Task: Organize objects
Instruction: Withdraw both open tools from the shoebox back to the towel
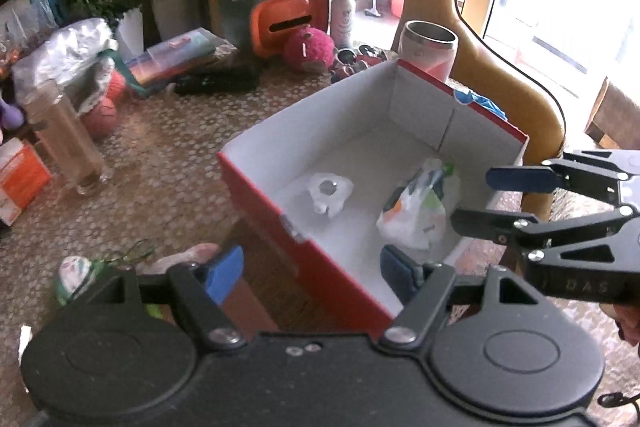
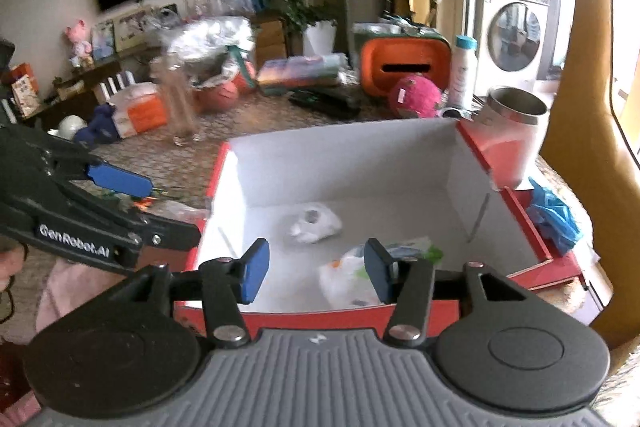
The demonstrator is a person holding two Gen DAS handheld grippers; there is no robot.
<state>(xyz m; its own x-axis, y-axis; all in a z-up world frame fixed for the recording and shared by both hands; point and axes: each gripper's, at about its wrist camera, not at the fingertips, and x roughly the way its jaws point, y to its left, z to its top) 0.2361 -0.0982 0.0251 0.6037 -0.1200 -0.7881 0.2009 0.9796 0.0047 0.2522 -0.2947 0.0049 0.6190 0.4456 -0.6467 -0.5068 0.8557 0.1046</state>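
Both your grippers tilt downward over the red box (image 2: 472, 147) on the counter (image 1: 168, 163); left gripper (image 1: 312, 267) and right gripper (image 2: 316, 273) gape empty above a plastic packet (image 2: 348, 279) lying inside.

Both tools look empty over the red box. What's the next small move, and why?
Probably swing the left tool toward the small green-and-white item lying on the table just outside the red box. Both tools are open and empty, the right tool hangs over the plastic packet already lying in the box, and that item looks nearest.
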